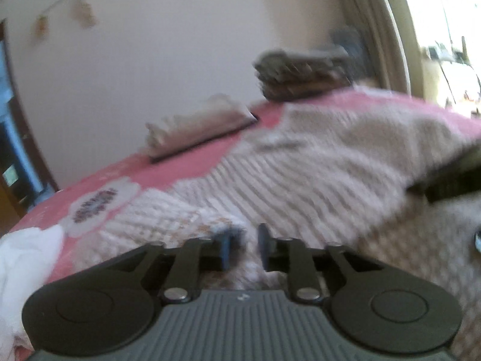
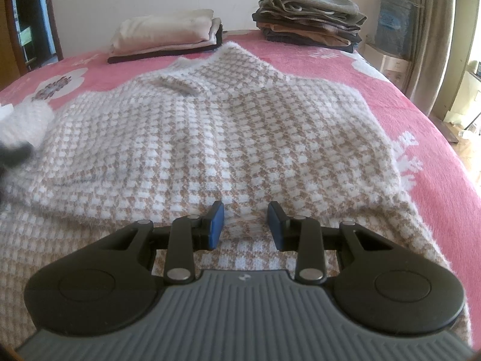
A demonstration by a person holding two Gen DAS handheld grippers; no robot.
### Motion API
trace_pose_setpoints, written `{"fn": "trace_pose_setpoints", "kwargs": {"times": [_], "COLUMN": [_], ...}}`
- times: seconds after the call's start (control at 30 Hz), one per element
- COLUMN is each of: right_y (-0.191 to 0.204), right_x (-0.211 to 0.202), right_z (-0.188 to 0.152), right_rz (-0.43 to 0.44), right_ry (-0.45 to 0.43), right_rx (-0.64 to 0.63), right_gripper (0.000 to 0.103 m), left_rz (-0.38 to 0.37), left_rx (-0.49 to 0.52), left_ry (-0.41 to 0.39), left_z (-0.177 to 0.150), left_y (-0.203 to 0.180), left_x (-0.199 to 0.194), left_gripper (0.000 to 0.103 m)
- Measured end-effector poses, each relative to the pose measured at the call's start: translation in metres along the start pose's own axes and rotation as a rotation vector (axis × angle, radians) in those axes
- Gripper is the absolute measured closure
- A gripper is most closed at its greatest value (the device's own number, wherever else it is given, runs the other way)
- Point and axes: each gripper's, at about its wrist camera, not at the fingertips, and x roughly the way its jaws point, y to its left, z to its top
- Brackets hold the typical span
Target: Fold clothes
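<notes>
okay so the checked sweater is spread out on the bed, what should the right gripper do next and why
Probably close the right gripper on the sweater hem beneath it. Its jaws are open with nothing pinched, the sweater lies flat on the pink blanket, and folding needs a held edge.

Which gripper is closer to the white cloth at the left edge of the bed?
Left. The left gripper is just beside the white cloth. The right gripper is over the middle of the checked sweater, far from that cloth.

A pink bedspread carries a houndstooth sweater and two folded stacks.
</notes>
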Motion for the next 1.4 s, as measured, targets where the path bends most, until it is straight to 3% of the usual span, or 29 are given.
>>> {"fn": "trace_pose_setpoints", "kwargs": {"times": [0.1, 0.2, 0.3, 0.4, 0.47, 0.57, 0.7, 0.8, 0.9, 0.97, 1.07, 1.27, 1.4], "right_y": [-0.001, -0.001, 0.025, 0.066, 0.101, 0.163, 0.242, 0.288, 0.311, 0.309, 0.285, 0.171, 0.083], "right_x": [-0.001, -0.012, -0.039, -0.061, -0.068, -0.070, -0.059, -0.050, -0.038, -0.033, -0.028, -0.021, -0.010], "right_z": [0.008, 0.027, 0.050, 0.073, 0.086, 0.095, 0.089, 0.068, 0.041, 0.030, 0.044, 0.121, 0.132], "right_rz": [0.022, 0.088, 0.244, 0.436, 0.563, 0.660, 0.647, 0.556, 0.447, 0.369, 0.311, 0.337, 0.339], "right_ry": [0.027, 0.040, -0.046, -0.093, -0.078, -0.017, 0.136, 0.222, 0.285, 0.265, 0.244, 0.221, 0.207], "right_rx": [-0.026, -0.034, -0.159, -0.320, -0.427, -0.627, -0.866, -1.039, -1.215, -1.301, -1.236, -0.633, -0.286], "right_gripper": [0.071, 0.069, 0.062, 0.052, 0.046, 0.040, 0.031, 0.021, 0.020, 0.020, 0.022, 0.026, 0.030], "left_rz": [-0.002, 0.002, -0.001, -0.033, -0.045, -0.019, -0.012, -0.002, 0.009, 0.011, 0.016, -0.001, -0.005], "left_rx": [0.093, 0.125, 0.124, 0.152, 0.207, 0.265, 0.278, 0.296, 0.313, 0.323, 0.336, 0.320, 0.314], "left_ry": [-0.032, -0.044, -0.054, -0.071, -0.077, -0.063, -0.050, -0.047, -0.054, -0.060, -0.071, -0.063, -0.060], "left_z": [-0.015, -0.021, -0.022, -0.025, -0.030, -0.032, -0.032, -0.032, -0.033, -0.033, -0.035, -0.032, -0.032], "left_y": [-0.017, -0.021, -0.022, -0.027, -0.036, -0.048, -0.051, -0.054, -0.057, -0.057, -0.060, -0.057, -0.056], "left_x": [-0.012, -0.015, -0.026, -0.032, -0.033, -0.026, -0.022, -0.018, -0.019, -0.021, -0.024, -0.022, -0.021], "left_gripper": [0.053, 0.051, 0.048, 0.032, 0.028, 0.027, 0.026, 0.026, 0.026, 0.026, 0.027, 0.027, 0.026]}}
